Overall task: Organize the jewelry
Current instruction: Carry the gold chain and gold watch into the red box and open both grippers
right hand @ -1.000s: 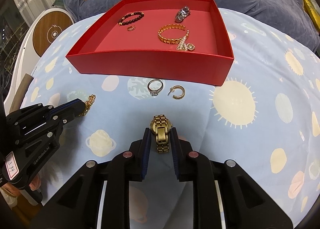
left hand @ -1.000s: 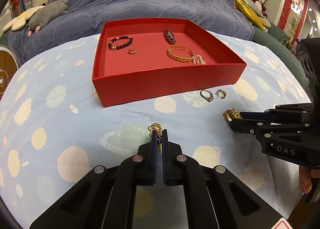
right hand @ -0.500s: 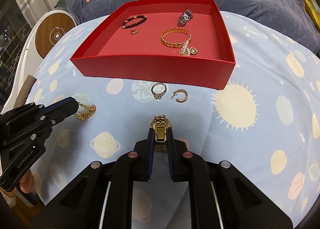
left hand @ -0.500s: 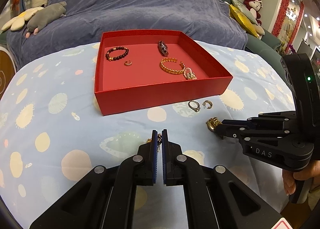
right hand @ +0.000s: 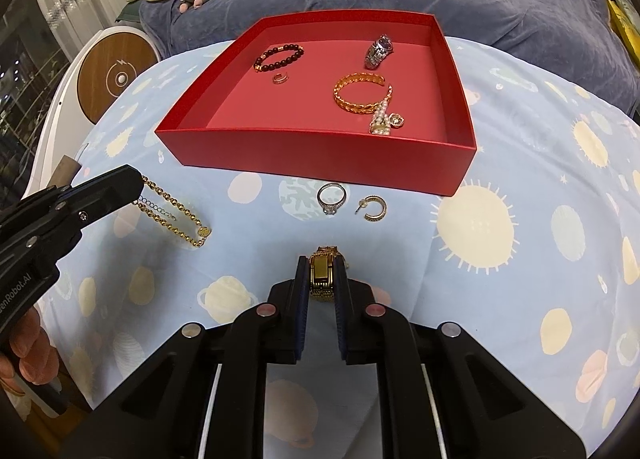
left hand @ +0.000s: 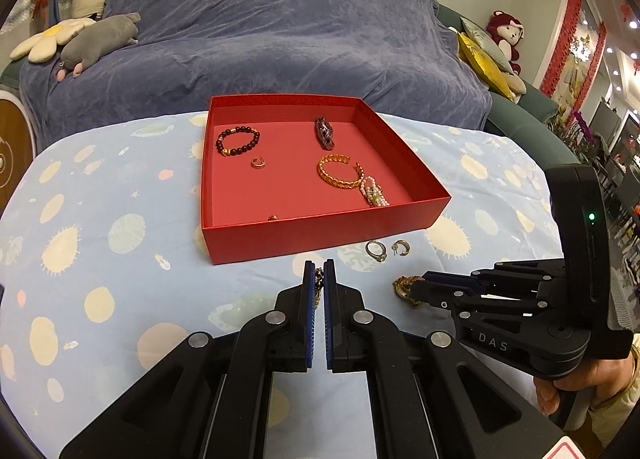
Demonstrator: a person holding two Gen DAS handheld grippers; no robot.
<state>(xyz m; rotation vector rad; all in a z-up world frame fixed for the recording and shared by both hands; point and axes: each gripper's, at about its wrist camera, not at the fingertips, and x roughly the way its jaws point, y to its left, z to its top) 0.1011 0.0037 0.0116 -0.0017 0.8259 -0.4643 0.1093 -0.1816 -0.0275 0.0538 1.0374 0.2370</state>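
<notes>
Gold watch [right hand: 323, 274] clamped, right tool [right hand: 321, 273] | chain [right hand: 172, 211] pinched, left tool [left hand: 319, 283]

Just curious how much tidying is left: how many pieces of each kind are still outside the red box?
Ring: 1
Earring: 1
Chain: 1
Watch: 1
Total: 4
</notes>
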